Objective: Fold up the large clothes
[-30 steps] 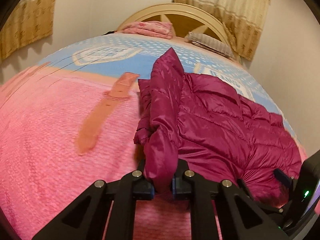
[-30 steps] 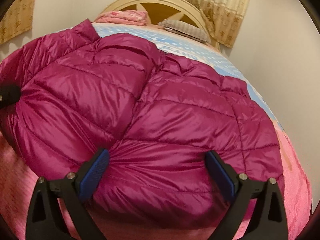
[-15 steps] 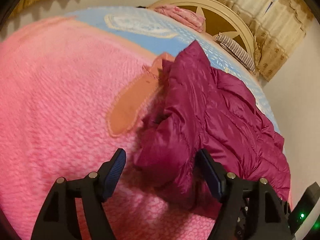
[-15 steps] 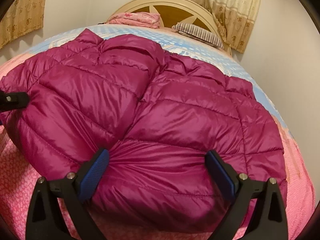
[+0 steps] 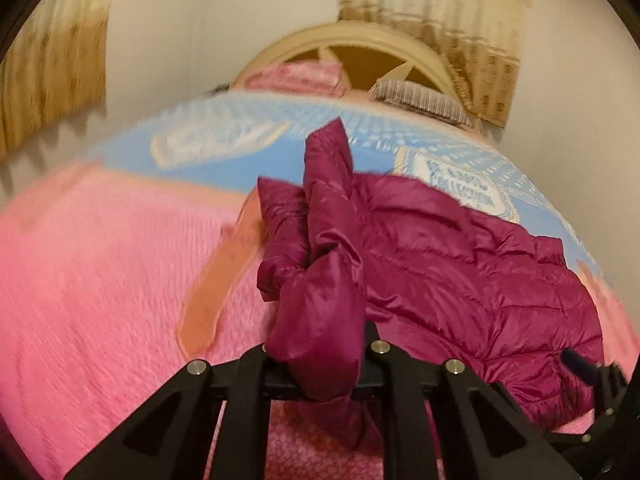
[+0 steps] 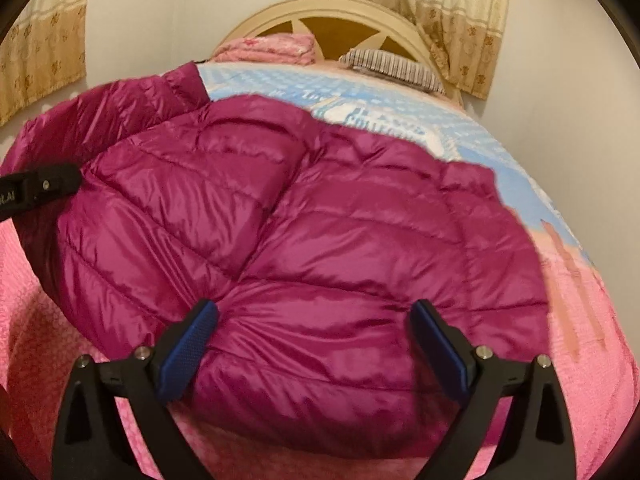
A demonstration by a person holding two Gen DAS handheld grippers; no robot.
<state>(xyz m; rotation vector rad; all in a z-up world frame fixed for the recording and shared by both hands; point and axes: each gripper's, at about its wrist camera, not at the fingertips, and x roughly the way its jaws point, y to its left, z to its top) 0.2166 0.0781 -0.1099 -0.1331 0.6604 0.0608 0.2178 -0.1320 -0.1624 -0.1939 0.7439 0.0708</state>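
A magenta quilted down jacket (image 6: 320,220) lies spread on the pink blanket of a bed (image 5: 100,280). In the left wrist view my left gripper (image 5: 320,368) is shut on a fold of the jacket's sleeve (image 5: 320,320) and holds it bunched above the blanket; the jacket body (image 5: 460,260) stretches to the right. In the right wrist view my right gripper (image 6: 314,344) is open, its blue pads (image 6: 188,348) astride the jacket's near hem and pressed against the fabric. The left gripper's body (image 6: 36,190) shows at the left edge there.
The bed has a blue patterned sheet (image 6: 360,96) farther back, a folded pink blanket (image 6: 272,46), a striped pillow (image 6: 396,66) and a curved cream headboard (image 6: 340,12). Walls and curtains (image 6: 440,8) close in behind and to the right.
My left gripper was shut on the sleeve, opened half a second ago, and is shut on the sleeve again, lifted. My right gripper stays open over the hem.
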